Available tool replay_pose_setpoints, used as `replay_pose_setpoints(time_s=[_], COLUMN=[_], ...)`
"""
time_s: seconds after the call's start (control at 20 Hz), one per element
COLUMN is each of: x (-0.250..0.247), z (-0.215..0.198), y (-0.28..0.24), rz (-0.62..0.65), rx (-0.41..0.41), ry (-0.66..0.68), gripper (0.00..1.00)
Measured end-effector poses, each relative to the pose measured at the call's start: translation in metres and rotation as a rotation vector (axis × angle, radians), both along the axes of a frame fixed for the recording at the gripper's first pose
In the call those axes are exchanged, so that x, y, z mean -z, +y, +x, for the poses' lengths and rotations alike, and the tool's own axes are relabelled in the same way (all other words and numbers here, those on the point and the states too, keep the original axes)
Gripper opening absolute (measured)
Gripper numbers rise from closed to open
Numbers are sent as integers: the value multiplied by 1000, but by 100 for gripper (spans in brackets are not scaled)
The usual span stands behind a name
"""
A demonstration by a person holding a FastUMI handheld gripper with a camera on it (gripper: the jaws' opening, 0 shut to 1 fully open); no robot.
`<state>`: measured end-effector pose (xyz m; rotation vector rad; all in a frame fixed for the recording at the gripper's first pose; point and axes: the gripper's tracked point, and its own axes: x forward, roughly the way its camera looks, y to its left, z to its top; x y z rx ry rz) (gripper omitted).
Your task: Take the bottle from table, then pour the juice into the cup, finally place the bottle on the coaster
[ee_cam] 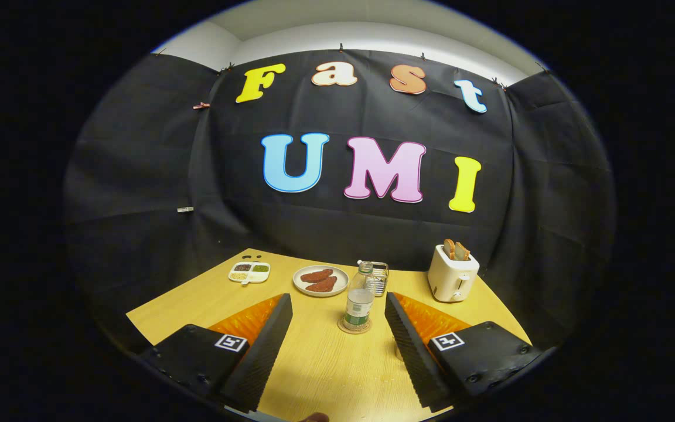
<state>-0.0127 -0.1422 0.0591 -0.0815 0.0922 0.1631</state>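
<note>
Juice bottle seen upright on coaster, just ahead of gripper; fingers spread, nothing held. Placing judged done; only withdrawal needed.

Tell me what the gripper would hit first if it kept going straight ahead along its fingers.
Probably the bottle, upright on the coaster just ahead of the open gripper, slightly toward the right finger. The glass cup stands behind it; depth is uncertain.

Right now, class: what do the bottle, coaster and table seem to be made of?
Bottle: likely clear plastic, see-through walls.
Coaster: maybe cork or wood, matte tan disc.
Table: wood or laminate, pale grain.
Gripper: fingers open, apart from the bottle.
</note>
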Motion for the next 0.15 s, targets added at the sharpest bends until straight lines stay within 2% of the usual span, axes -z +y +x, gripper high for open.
replay_pose_setpoints(time_s=[0.15], x=[-2], z=[-7], y=[-4], rz=[6], rx=[-28], ry=[0], gripper=[98])
